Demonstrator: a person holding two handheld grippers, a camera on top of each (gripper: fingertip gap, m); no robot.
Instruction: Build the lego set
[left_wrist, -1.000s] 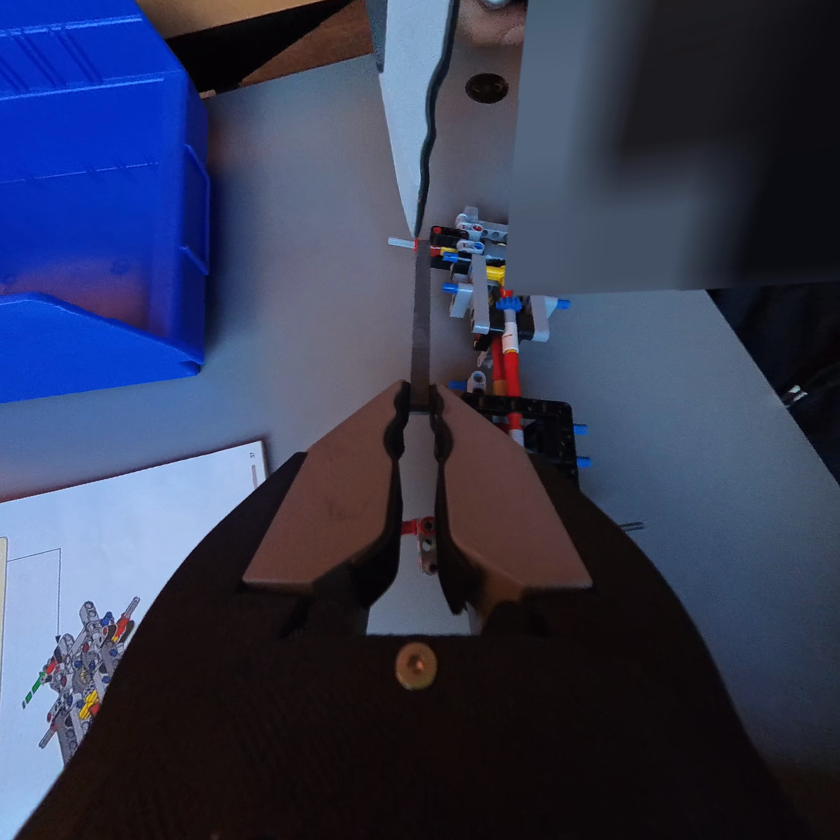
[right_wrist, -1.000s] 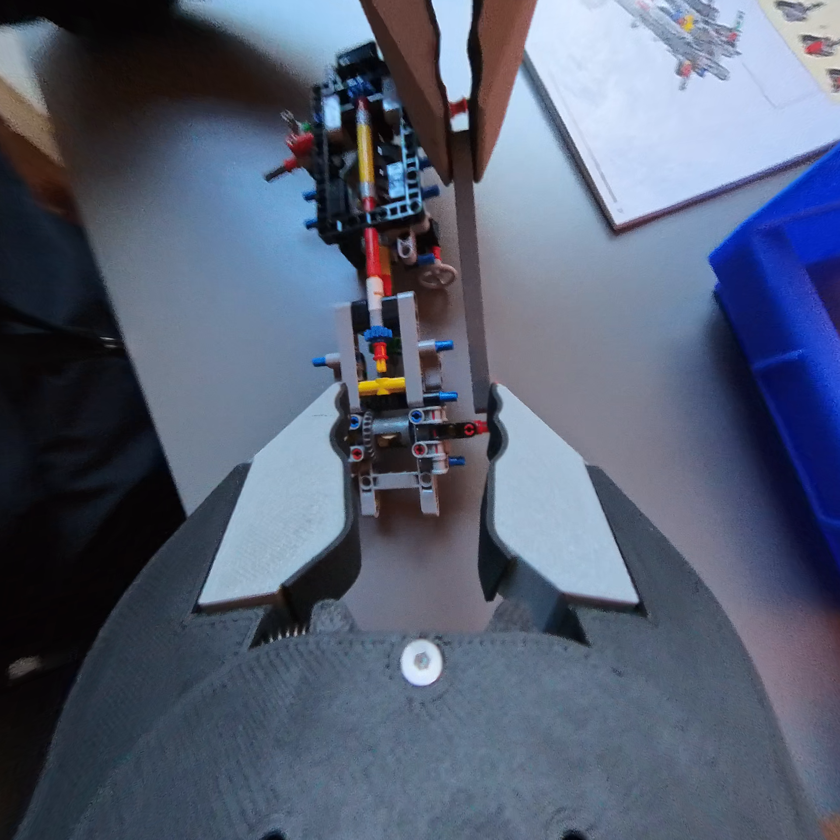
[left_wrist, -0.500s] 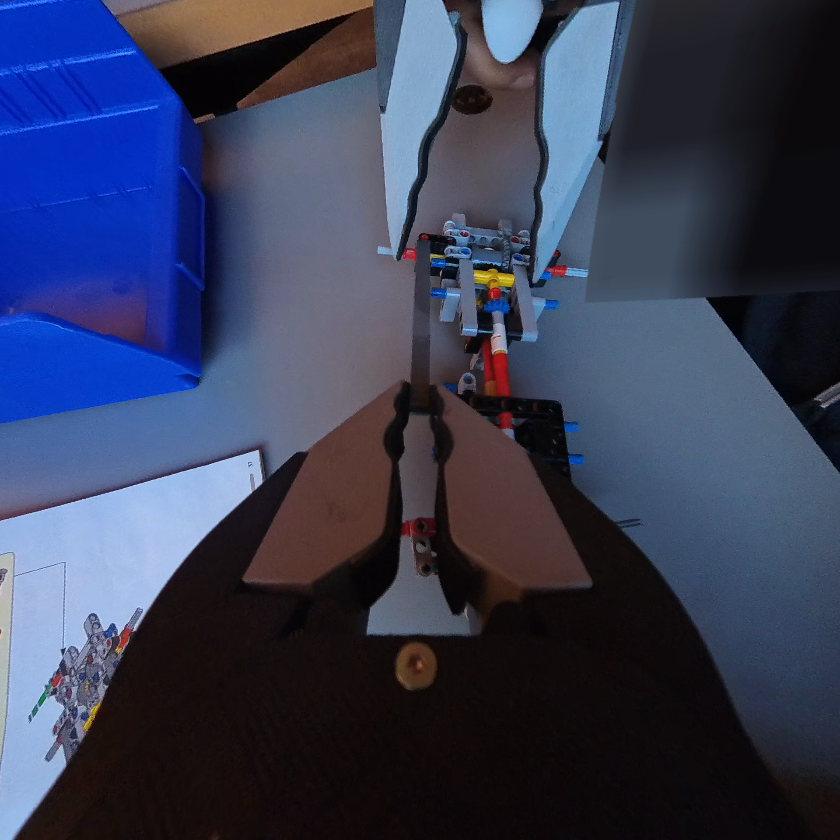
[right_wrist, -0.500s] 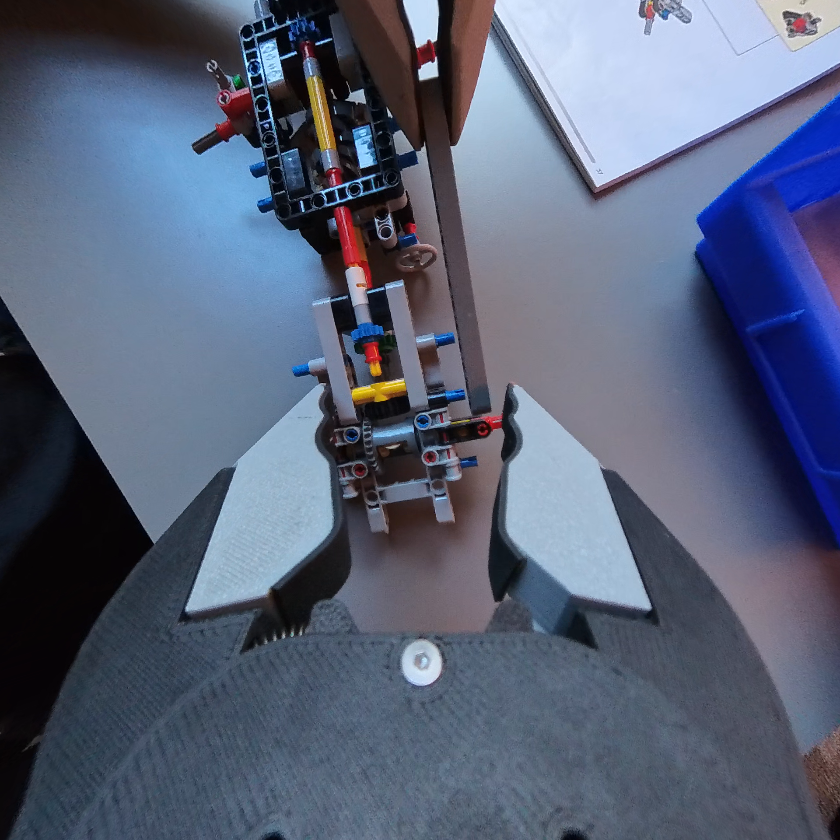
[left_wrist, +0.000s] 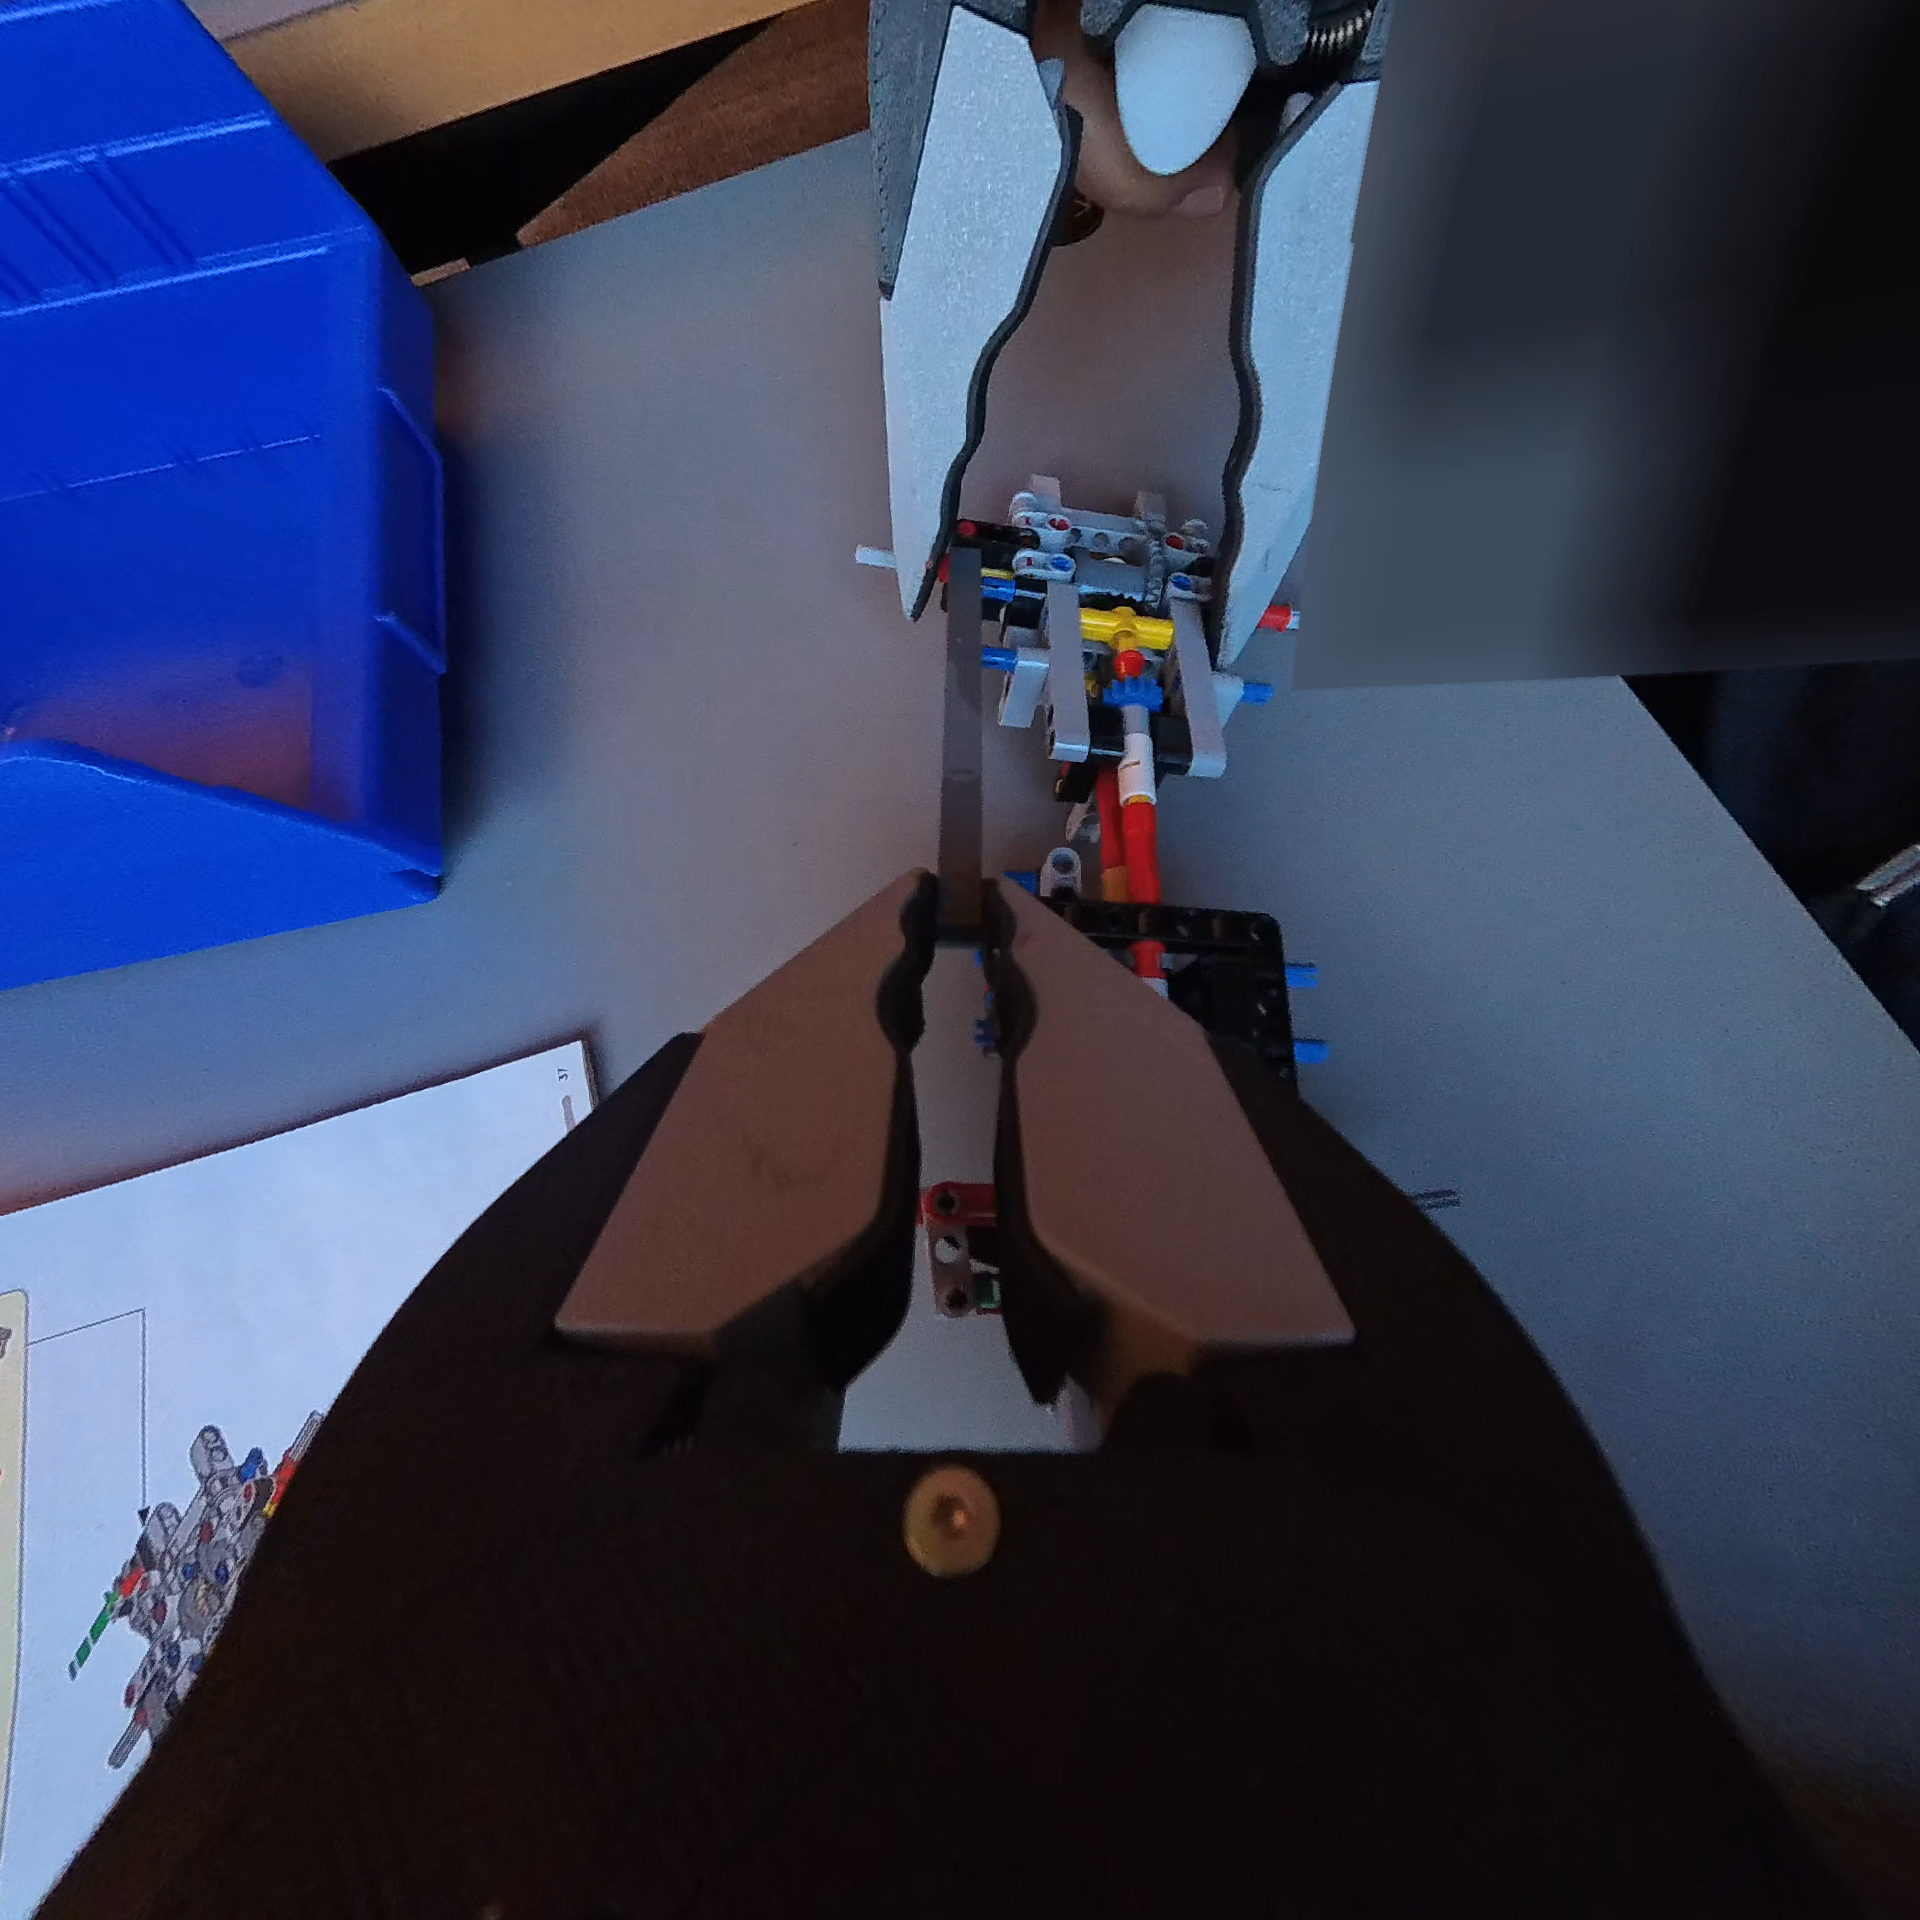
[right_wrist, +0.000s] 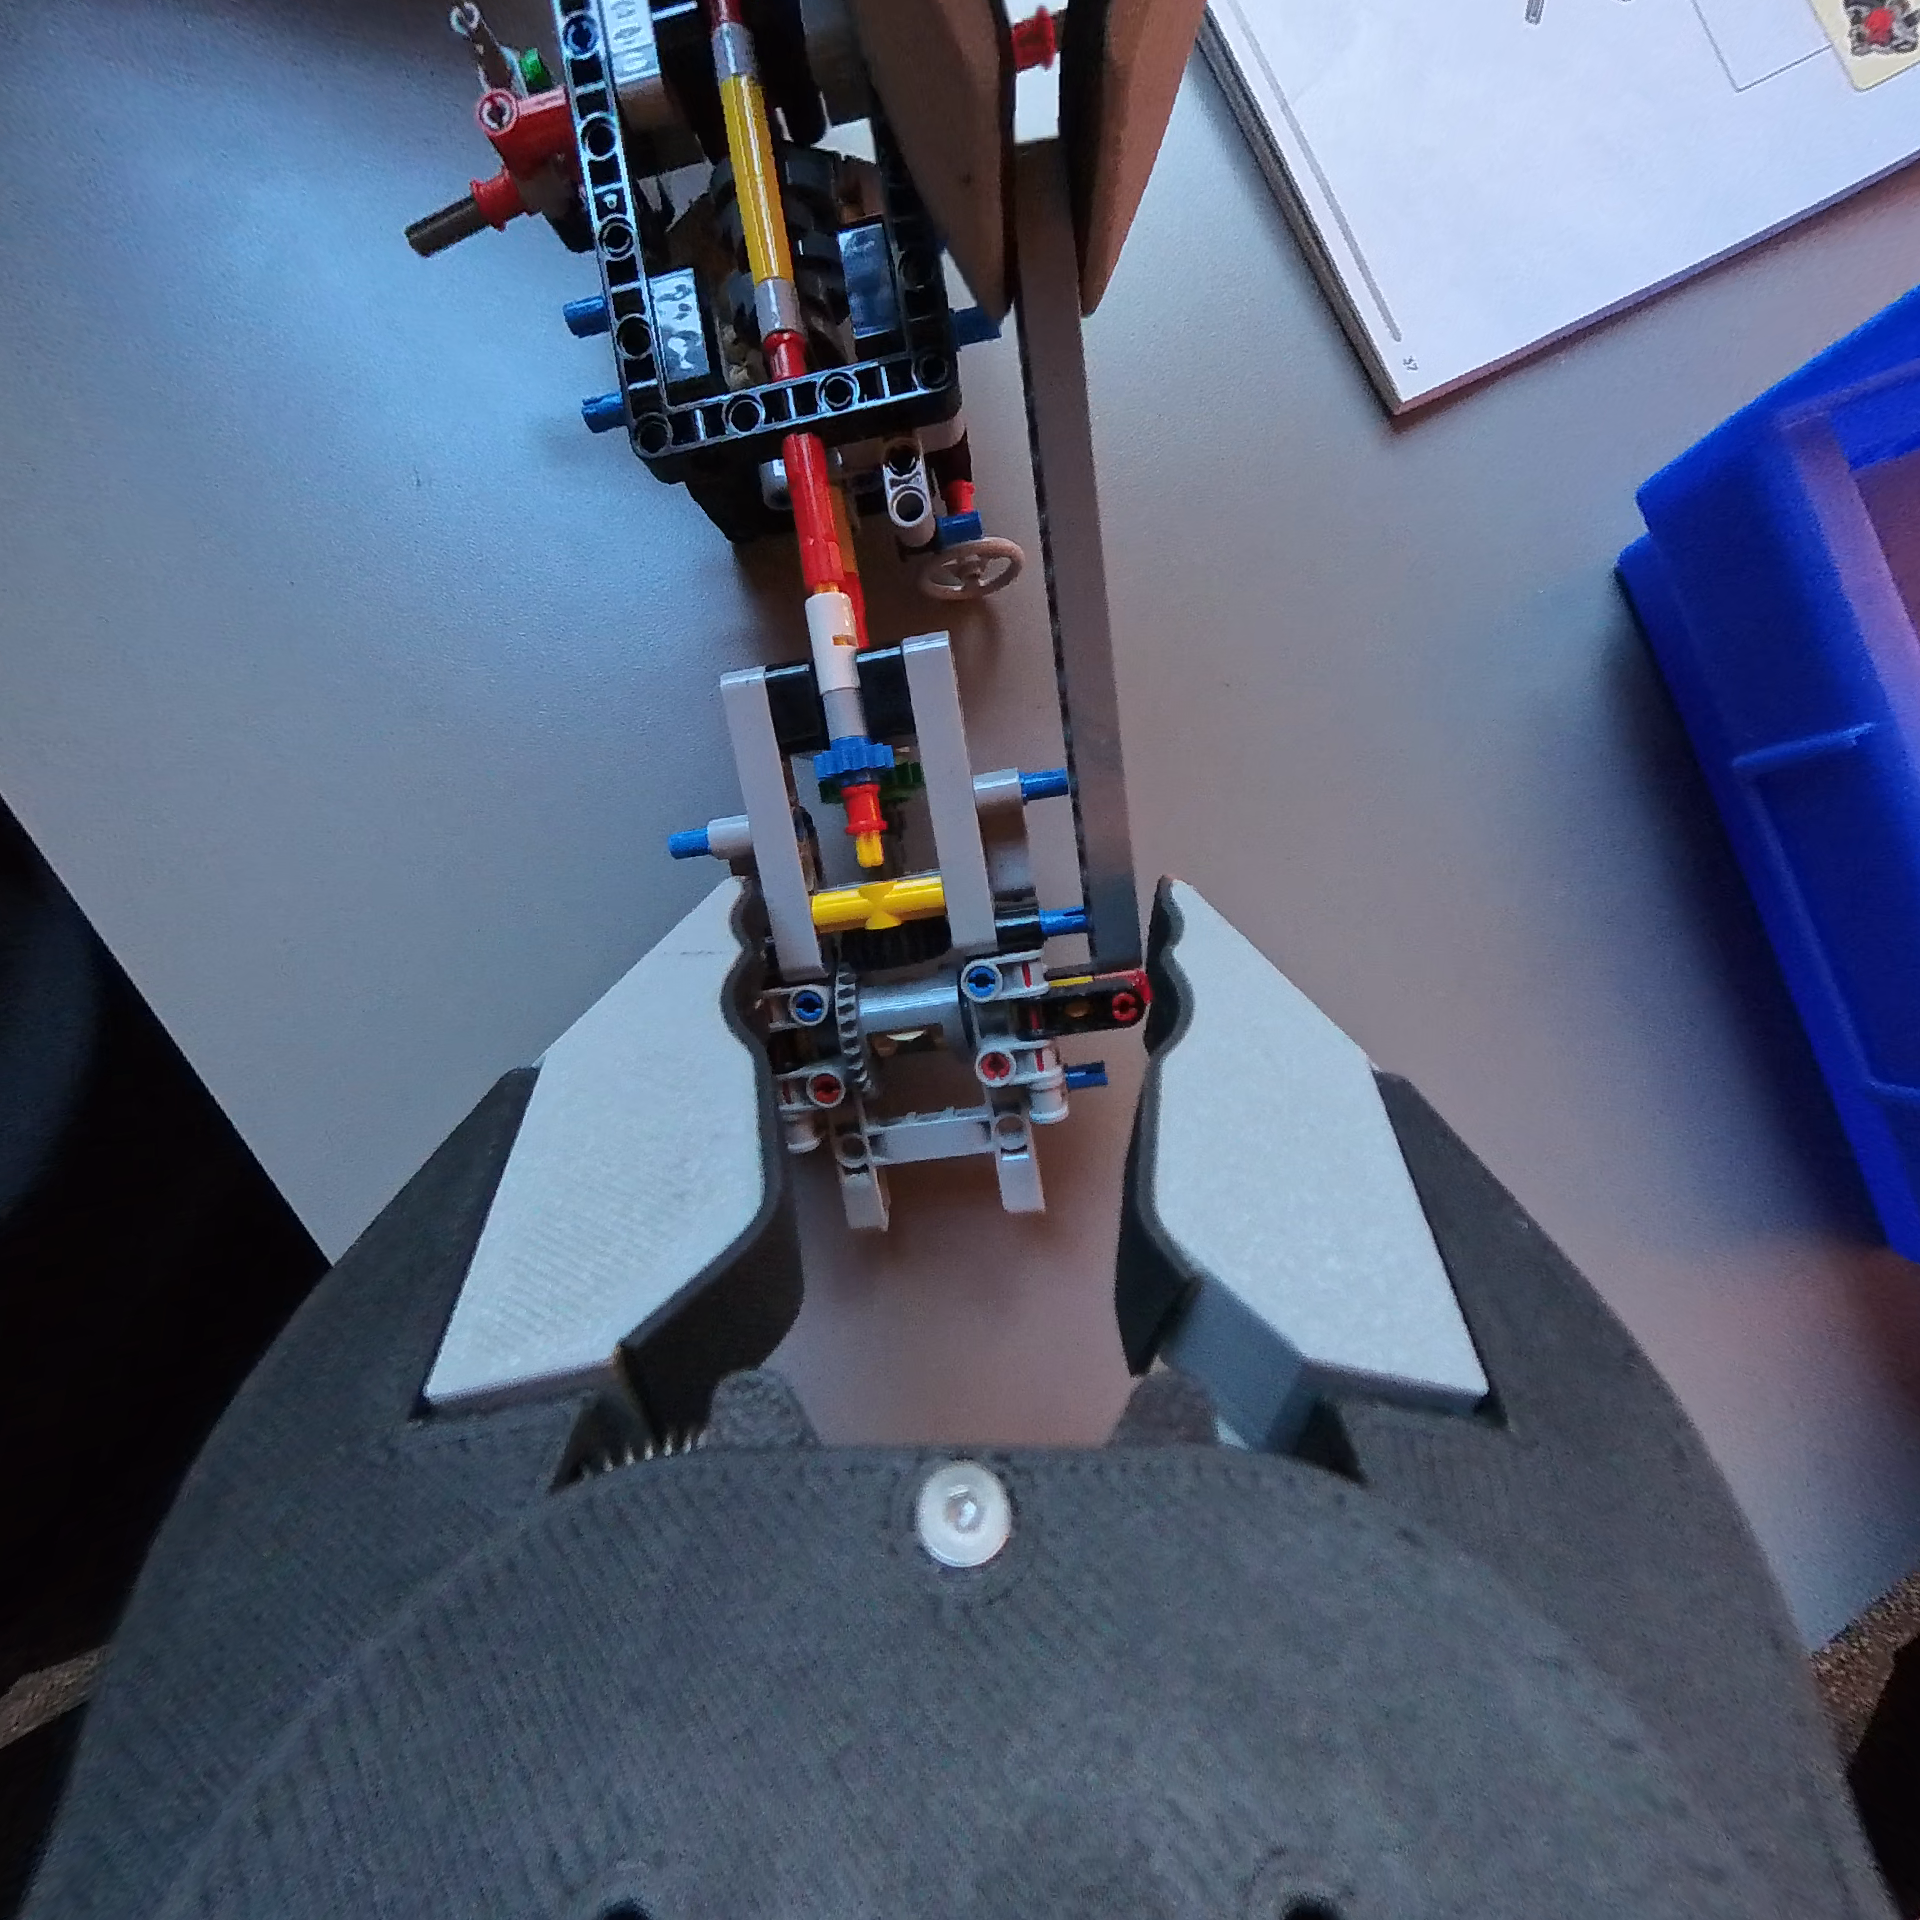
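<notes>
Here, left gripper (left_wrist: 961, 914) clamped on one end of a long grey beam (left_wrist: 963, 748), brown pads pressed to both its sides. Right gripper (right_wrist: 951, 977) spread wide around the rear of a brick-built chassis model (right_wrist: 883, 914) on the grey worktop (right_wrist: 312, 623), beam's far end just beside its right finger (right_wrist: 1247, 1091). Nearby: blue bin (left_wrist: 187, 499), instruction booklet (left_wrist: 260, 1247).

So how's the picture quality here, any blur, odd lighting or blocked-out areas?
Left wrist view: dim, bluish light; the left gripper and blue bin look soft, and a blurred patch covers the upper right. Right wrist view: sharper on the brick model, with wide-angle bending at the edges.
</notes>
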